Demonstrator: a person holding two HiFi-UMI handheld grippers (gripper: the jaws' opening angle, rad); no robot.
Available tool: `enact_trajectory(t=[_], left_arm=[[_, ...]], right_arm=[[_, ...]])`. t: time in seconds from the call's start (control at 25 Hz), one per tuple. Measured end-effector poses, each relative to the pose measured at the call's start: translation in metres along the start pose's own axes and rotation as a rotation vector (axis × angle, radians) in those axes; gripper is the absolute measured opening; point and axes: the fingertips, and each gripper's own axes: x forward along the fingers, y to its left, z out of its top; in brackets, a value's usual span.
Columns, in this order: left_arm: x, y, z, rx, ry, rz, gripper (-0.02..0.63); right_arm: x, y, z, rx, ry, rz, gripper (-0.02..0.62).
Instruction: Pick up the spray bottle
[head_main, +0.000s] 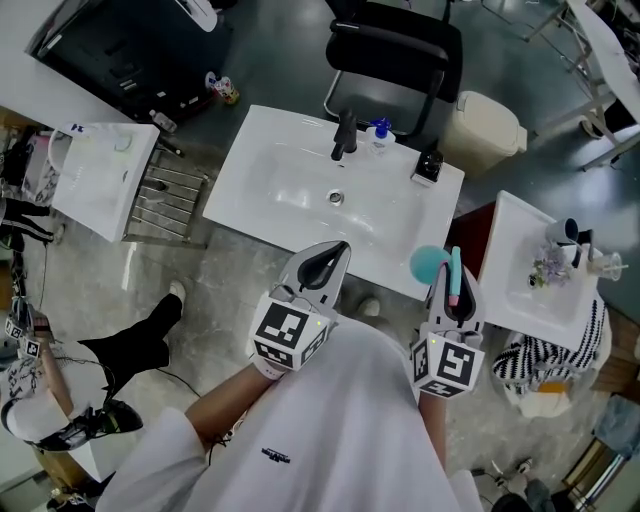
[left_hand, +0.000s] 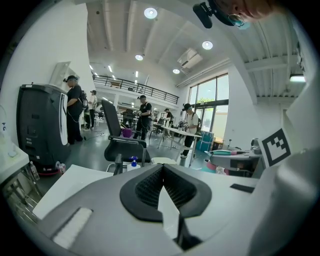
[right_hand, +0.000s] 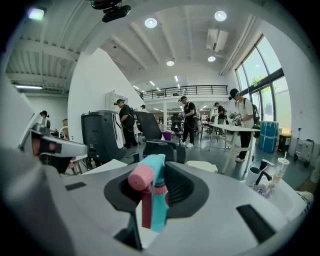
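In the head view, the teal body of the spray bottle (head_main: 428, 262), which has a pink trigger, hangs over the white sink's (head_main: 262, 165) front right corner, lifted off any surface. My right gripper (head_main: 452, 258) is shut on its neck. The right gripper view shows the teal spray head with its pink nozzle (right_hand: 156, 200) standing upright between that gripper's (right_hand: 155, 172) dark pads. My left gripper (head_main: 338, 250) hovers over the sink's front edge; in its own view the left gripper (left_hand: 162, 169) has its jaws closed together with nothing between them.
A black faucet (head_main: 345, 135) and a small blue-capped bottle (head_main: 379, 135) stand at the sink's back edge. Behind are a black chair (head_main: 395, 45) and a white bin (head_main: 485, 125). A second basin (head_main: 520, 290) with cups lies right. A metal rack (head_main: 170, 200) stands left.
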Motion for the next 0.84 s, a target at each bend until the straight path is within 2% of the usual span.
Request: enact_trajectory(t=[0.84], left_arm=[[-0.008, -0.0106, -0.0062, 0.01, 0.01, 0.008, 0.005]], right_arm=[[-0.0078, 0.0017, -0.0064, 0.012, -0.001, 0.023, 0.08]])
